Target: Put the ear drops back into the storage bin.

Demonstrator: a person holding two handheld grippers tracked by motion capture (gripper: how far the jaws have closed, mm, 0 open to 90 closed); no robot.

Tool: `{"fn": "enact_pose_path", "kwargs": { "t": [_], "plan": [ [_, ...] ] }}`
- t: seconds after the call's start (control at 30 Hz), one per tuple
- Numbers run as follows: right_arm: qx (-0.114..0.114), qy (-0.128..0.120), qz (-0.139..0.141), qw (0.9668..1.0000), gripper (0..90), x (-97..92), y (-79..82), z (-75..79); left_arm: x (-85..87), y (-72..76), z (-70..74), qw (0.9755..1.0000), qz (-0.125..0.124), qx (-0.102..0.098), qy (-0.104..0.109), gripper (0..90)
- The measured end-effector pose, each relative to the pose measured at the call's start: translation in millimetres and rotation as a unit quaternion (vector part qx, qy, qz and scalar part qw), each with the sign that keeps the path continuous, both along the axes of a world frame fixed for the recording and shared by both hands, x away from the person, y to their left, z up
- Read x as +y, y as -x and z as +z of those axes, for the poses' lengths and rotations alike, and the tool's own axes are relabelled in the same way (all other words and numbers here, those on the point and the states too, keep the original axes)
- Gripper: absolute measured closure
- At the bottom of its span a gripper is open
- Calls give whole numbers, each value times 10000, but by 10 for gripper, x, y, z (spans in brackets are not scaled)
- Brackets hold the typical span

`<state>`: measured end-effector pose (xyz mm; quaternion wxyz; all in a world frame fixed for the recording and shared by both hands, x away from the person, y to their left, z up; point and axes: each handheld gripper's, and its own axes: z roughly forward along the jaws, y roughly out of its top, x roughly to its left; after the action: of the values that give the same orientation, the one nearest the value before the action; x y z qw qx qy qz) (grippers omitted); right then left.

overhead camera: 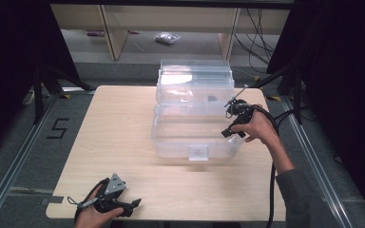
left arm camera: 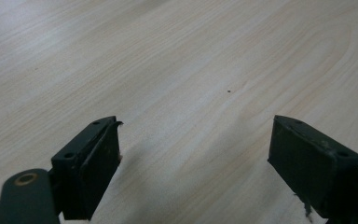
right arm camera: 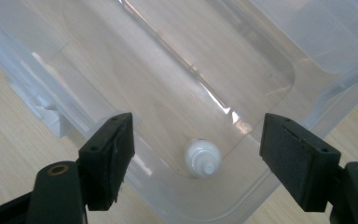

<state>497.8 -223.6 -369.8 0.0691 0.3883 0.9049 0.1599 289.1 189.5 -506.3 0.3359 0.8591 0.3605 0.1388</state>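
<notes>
White bottle [right arm camera: 203, 158] lies in clear bin [right arm camera: 279, 60] below right gripper [right arm camera: 196, 144].

You get even overhead light on the pale table [overhead camera: 123, 142], while both sides of the high view fall into near-black. Glare whitens the lid of the clear bin [overhead camera: 195, 118] toward the table's far edge, and a bright streak runs across the bin floor in the right gripper view. Soft shadows sit under the left gripper [overhead camera: 135, 204] at the near edge. In the left gripper view your black jaws are blurred and the wood grain is soft. The small white bottle [right arm camera: 203, 158] looks slightly out of focus.
</notes>
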Motion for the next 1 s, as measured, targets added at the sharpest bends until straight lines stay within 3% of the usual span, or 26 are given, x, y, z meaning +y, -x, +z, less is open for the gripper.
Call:
{"fn": "enact_pose_path", "kwargs": {
  "t": [0.03,0.2,0.23,0.37,0.43,0.5,0.53,0.57,0.63,0.77,0.87,1.0],
  "plan": [
    [-91,-20,117,9999,272,-6,-5,0,-2,1,-3,10000,2,-4,8,159],
    [-65,-53,-41,10000,272,11,36,42,0,1,0,10000,-2,-3,0,159],
    [-181,-92,118,9997,272,6,26,37,0,0,-2,10000,-9,1,-11,159],
    [-175,-63,137,9997,272,23,43,46,0,0,0,10000,0,-4,1,159],
    [-73,-76,2,9999,271,37,66,59,2,-1,-1,10000,-3,1,-10,159],
    [-183,-118,156,9996,272,30,57,62,4,-3,1,10000,5,-13,-13,159],
    [-97,-108,7,9999,271,40,85,80,5,-5,0,10000,-15,-18,-18,158],
    [-89,-143,26,9999,272,44,94,80,3,-2,-2,10000,9,-1,-11,159],
    [-260,-131,210,9994,272,41,95,80,3,-3,-1,10000,10,-9,-12,159],
    [-145,-200,73,9997,272,65,164,96,3,-2,-2,10000,6,-2,-18,159],
    [-309,-251,203,9990,272,56,199,81,-4,-1,-7,10000,62,-17,62,159],
    [-190,-289,98,9994,272,65,261,79,1,-1,-3,10000,66,1,61,159]
  ]
}}
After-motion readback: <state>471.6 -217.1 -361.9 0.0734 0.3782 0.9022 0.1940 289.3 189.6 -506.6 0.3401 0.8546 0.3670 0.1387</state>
